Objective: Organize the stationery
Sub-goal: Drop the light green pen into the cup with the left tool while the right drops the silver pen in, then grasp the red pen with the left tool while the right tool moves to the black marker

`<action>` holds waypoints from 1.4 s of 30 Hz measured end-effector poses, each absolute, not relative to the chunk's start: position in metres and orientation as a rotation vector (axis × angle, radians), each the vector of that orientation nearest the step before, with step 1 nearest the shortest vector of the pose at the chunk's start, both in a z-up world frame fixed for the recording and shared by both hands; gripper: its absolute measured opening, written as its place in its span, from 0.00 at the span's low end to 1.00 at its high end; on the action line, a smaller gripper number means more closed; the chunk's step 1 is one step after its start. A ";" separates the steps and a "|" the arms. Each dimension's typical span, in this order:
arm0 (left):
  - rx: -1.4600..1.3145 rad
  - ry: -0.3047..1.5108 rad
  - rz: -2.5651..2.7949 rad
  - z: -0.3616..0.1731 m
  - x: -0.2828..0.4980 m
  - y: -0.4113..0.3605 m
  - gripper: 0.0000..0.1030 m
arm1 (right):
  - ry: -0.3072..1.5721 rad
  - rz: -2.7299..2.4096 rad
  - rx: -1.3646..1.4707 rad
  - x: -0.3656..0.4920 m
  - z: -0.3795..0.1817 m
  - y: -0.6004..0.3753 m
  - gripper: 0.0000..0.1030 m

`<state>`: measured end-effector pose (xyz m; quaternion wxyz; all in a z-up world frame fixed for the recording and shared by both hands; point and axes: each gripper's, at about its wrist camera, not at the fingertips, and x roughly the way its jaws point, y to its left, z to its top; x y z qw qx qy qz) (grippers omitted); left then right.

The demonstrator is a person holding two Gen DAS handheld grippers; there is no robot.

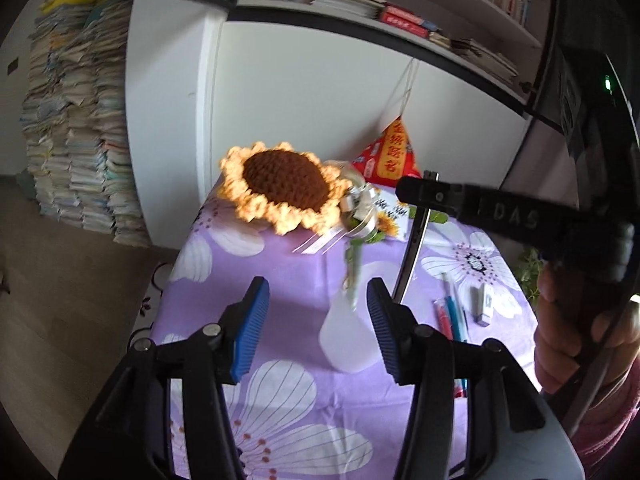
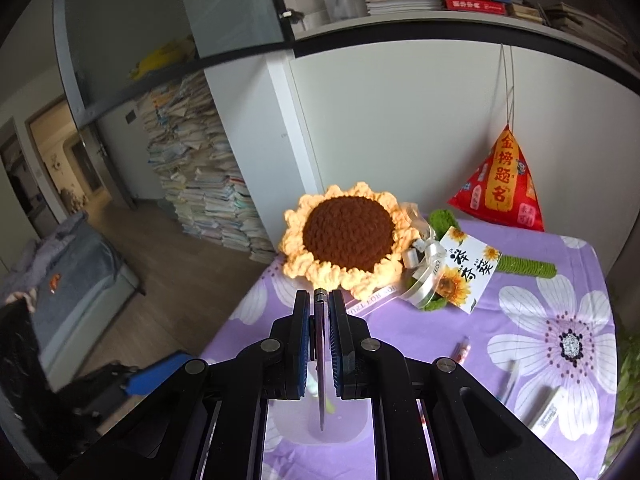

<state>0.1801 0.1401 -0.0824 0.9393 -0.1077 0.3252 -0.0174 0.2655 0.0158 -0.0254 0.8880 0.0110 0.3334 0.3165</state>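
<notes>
Right gripper (image 2: 320, 308) fingers clenched on a thin ruler (image 2: 321, 364), above a translucent white cup (image 2: 352, 420).
Left gripper (image 1: 318, 300) fingers released around the cup on the purple counter (image 1: 280, 264); pens (image 1: 452, 316) nearby, crocheted sunflower (image 1: 280, 184) behind.

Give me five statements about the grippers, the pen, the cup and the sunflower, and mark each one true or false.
1. The right gripper is shut on a thin dark pen. True.
2. The left gripper holds the white cup. False: its jaws stand open and apart from the cup, which stands on the tablecloth.
3. The pen hangs tip down above the cup. True.
4. The knitted sunflower stands inside the cup. False: it lies at the far end of the table, beyond the cup.
5. Several pens lie on the tablecloth to the right of the cup. True.
</notes>
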 end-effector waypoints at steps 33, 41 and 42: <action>-0.171 0.666 -0.142 -0.075 0.147 0.093 0.51 | 0.648 0.564 -0.029 0.210 0.005 -0.052 0.10; -0.122 0.695 -0.226 -0.081 0.147 0.051 0.49 | 0.676 0.471 -0.020 0.185 -0.008 -0.108 0.10; -0.114 0.708 -0.236 -0.084 0.148 0.045 0.49 | 0.689 0.464 -0.010 0.185 -0.013 -0.114 0.10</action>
